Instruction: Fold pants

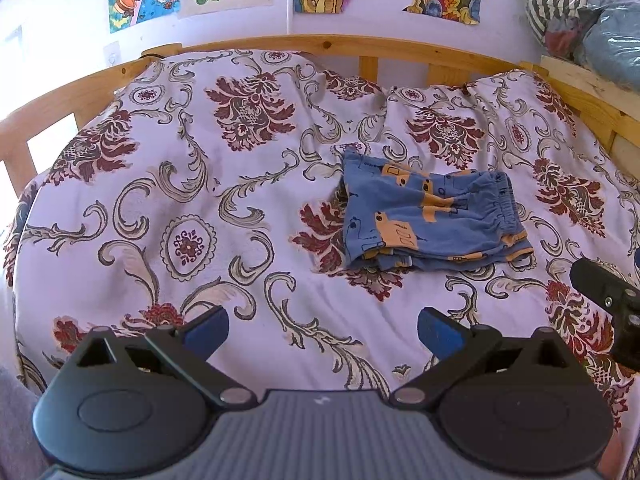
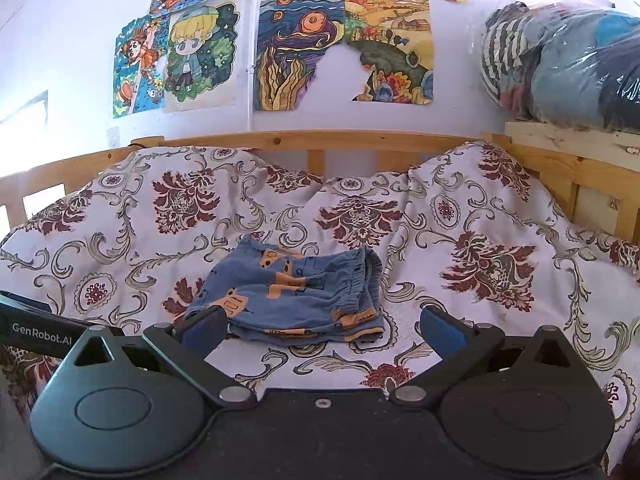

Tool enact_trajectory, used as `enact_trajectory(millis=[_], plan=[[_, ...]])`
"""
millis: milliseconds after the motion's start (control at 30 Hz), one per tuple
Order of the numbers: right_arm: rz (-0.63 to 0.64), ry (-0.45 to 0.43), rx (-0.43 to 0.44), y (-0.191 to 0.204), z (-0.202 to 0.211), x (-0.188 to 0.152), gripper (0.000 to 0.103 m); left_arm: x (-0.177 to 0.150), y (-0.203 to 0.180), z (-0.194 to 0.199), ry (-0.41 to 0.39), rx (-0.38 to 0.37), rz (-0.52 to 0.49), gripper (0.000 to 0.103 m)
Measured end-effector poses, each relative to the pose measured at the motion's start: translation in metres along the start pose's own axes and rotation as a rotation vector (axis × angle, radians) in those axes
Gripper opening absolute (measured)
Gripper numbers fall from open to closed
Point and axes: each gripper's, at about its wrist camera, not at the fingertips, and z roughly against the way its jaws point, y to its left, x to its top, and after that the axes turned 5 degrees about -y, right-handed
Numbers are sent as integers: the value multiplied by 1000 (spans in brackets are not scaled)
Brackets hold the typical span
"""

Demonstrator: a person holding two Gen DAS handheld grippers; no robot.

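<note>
Blue folded pants (image 1: 434,220) lie nearer right hand-held gripper (image 2: 322,330)

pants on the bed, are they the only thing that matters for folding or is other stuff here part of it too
Part of the job:
blue pants, lying folded
left gripper, open
right gripper, open

Just lying about:
floral bedspread
wall drawings
bagged bundle
wooden bed rail

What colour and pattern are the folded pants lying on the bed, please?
The pants are blue with orange printed shapes; this shows best in the left wrist view.
</note>
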Motion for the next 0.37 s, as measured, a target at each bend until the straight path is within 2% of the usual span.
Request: enact_trajectory(millis=[367], plan=[[30, 1, 13, -5, 4, -1, 102, 0, 0, 0, 1, 0, -1, 103]])
